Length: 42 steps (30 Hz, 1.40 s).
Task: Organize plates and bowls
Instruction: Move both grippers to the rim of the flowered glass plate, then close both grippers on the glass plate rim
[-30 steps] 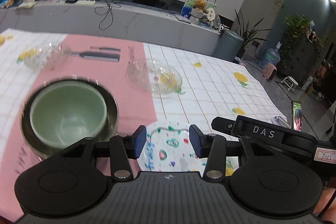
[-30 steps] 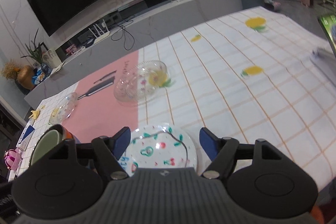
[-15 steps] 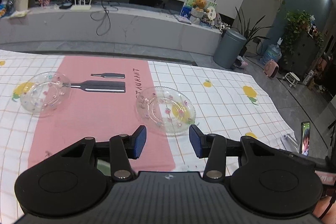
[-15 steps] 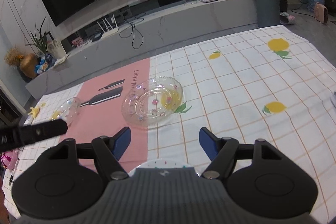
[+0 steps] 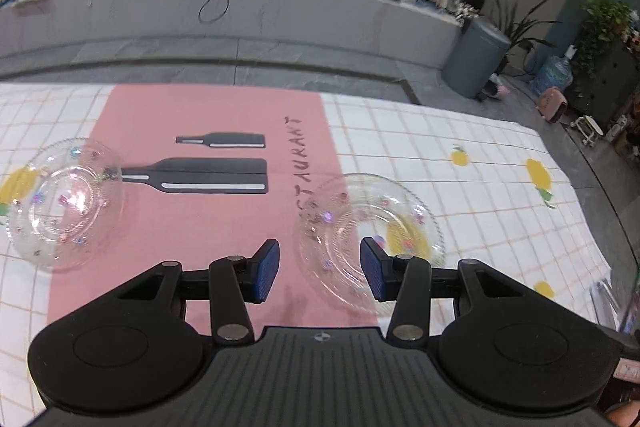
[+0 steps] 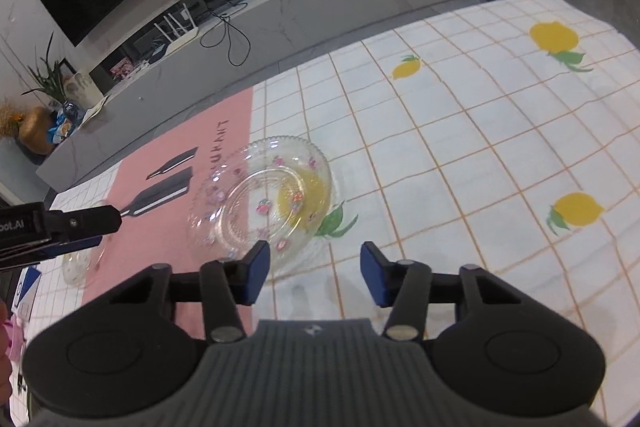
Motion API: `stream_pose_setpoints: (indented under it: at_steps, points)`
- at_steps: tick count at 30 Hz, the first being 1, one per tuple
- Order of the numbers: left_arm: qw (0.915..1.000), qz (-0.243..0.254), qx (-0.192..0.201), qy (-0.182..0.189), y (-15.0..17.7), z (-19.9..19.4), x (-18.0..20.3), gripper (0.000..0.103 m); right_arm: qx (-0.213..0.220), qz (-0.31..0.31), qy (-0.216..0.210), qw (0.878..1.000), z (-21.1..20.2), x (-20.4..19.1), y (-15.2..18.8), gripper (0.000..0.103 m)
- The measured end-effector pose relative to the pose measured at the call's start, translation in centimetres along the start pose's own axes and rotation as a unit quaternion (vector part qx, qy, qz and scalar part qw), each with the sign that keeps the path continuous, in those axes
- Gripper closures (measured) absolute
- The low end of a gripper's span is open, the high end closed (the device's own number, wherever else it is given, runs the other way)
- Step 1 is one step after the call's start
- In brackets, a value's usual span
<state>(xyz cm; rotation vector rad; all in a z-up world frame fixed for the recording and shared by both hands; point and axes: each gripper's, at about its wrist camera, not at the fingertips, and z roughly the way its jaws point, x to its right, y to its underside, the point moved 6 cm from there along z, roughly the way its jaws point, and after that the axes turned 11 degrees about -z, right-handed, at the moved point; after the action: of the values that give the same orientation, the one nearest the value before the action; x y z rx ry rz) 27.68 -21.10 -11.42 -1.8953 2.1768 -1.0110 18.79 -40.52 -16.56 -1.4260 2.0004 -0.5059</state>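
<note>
A clear glass plate with small flower dots [image 5: 370,227] lies on the tablecloth at the edge of the pink mat. It also shows in the right wrist view [image 6: 264,203]. A clear glass bowl [image 5: 62,203] sits at the mat's left edge; in the right wrist view the bowl [image 6: 80,261] is partly hidden behind the left gripper's finger. My left gripper [image 5: 319,271] is open and empty, just short of the plate's near rim. My right gripper [image 6: 312,273] is open and empty, near the plate's near right rim.
A pink mat [image 5: 208,211] with bottle prints lies on the lemon-print checked tablecloth [image 6: 460,163]. Beyond the table's far edge are a grey TV bench [image 5: 240,3] and a grey bin [image 5: 476,59].
Both grippers have moved forward over the table toward the glass plate. The green bowl and the painted plate seen near the front edge have dropped out of view.
</note>
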Motion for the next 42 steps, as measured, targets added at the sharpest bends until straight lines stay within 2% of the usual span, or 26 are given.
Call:
stream_pose_setpoints:
  at_steps: [5,10,15,16,17,19,22,24,25,26,30,42]
  points:
    - [0.9977,-0.054,-0.042,-0.004,-1.0,3.7,-1.8,0.053,-0.017,-0.009,-0.001,1.0,2.5,0.2,-1.0,0.062]
    - [0.9953,-0.071,-0.063,-0.019,-1.1,6.4,-2.4,0.053,-0.026,0.002,-0.01,1.0,4.6,0.7,-1.8,0.072]
    - [0.9927,-0.095,-0.072,-0.017,-1.2,8.0,-2.7,0.055,-0.024,0.034,-0.016,0.999,5.7,1.5,-2.4,0.073]
    - [0.9928,-0.095,-0.071,-0.02,-1.1,8.2,-2.7,0.056,-0.024,0.039,-0.02,0.999,5.8,1.6,-2.6,0.073]
    - [0.9921,-0.099,-0.074,-0.024,-1.0,8.4,-2.9,0.063,-0.023,0.043,-0.023,0.999,5.9,1.5,-2.7,0.073]
    - [0.9918,-0.104,-0.07,-0.022,-1.1,8.5,-2.9,0.065,-0.021,0.048,-0.026,0.998,6.2,1.5,-3.0,0.074]
    - [0.9921,-0.101,-0.07,-0.021,-1.2,8.6,-2.6,0.073,-0.021,0.046,-0.03,0.998,6.7,1.2,-3.2,0.08]
    - [0.9918,-0.103,-0.074,-0.013,-1.2,8.7,-2.4,0.084,-0.02,0.045,-0.027,0.998,6.8,1.0,-3.2,0.081]
    - [0.991,-0.106,-0.082,-0.005,-1.1,8.8,-2.3,0.086,-0.02,0.045,-0.026,0.998,6.8,1.0,-3.2,0.085]
    - [0.9908,-0.109,-0.08,-0.009,-1.1,8.8,-2.3,0.087,-0.022,0.045,-0.024,0.998,6.9,0.9,-3.2,0.089]
    - [0.9922,-0.099,-0.071,-0.03,-1.1,8.4,-2.1,0.087,-0.033,0.035,-0.024,0.999,7.0,0.7,-3.1,0.094]
    - [0.9923,-0.096,-0.077,-0.019,-1.2,5.0,-1.4,0.089,-0.041,0.056,-0.051,0.996,4.0,0.8,-2.7,0.093]
